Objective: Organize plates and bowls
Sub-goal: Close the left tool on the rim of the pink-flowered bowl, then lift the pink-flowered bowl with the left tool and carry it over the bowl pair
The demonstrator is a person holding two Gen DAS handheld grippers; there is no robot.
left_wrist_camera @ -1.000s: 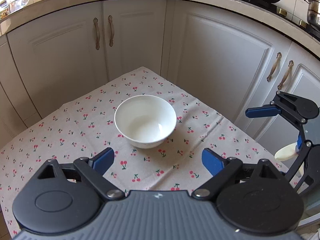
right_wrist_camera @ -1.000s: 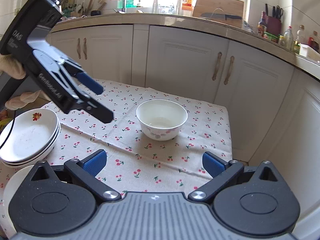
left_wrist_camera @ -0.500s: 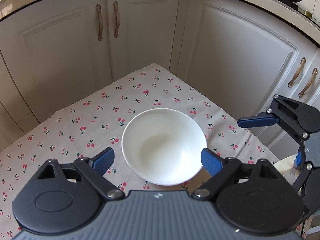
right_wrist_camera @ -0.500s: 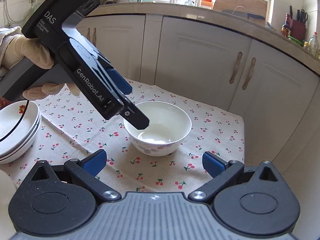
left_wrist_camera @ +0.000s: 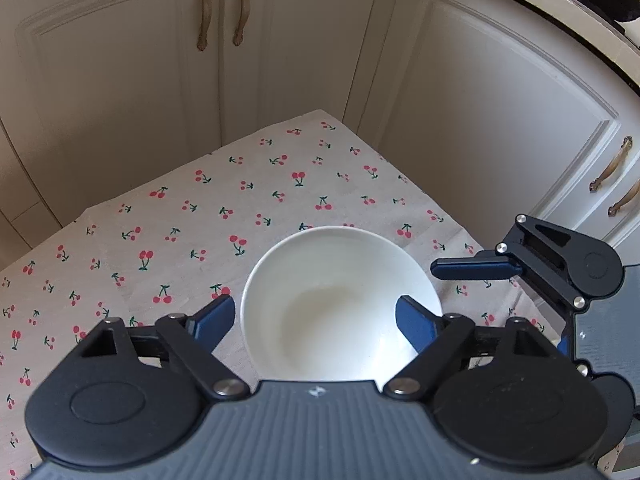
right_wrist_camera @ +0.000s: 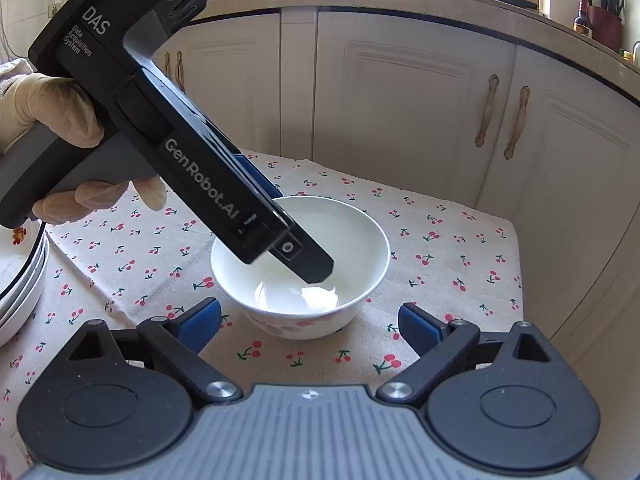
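Observation:
A white bowl (left_wrist_camera: 340,304) with a red flower print on its outside stands on the cherry-print tablecloth (left_wrist_camera: 192,216). It also shows in the right wrist view (right_wrist_camera: 304,276). My left gripper (left_wrist_camera: 316,320) is open, tilted down over the bowl, one finger outside the left rim and one inside near the right rim. In the right wrist view one left finger dips into the bowl. My right gripper (right_wrist_camera: 308,320) is open and empty, just short of the bowl's near side. A stack of white plates (right_wrist_camera: 20,280) lies at the left edge.
The right gripper (left_wrist_camera: 476,270) shows at the right of the left wrist view, beside the bowl. White cabinet doors (right_wrist_camera: 400,120) with brass handles stand close behind the table. The table's far corner (left_wrist_camera: 320,114) and right edge (right_wrist_camera: 516,248) lie close to the bowl.
My left gripper has moved forward and down until its fingers straddle the bowl's rim. My right gripper has come closer to the bowl. Both stayed open.

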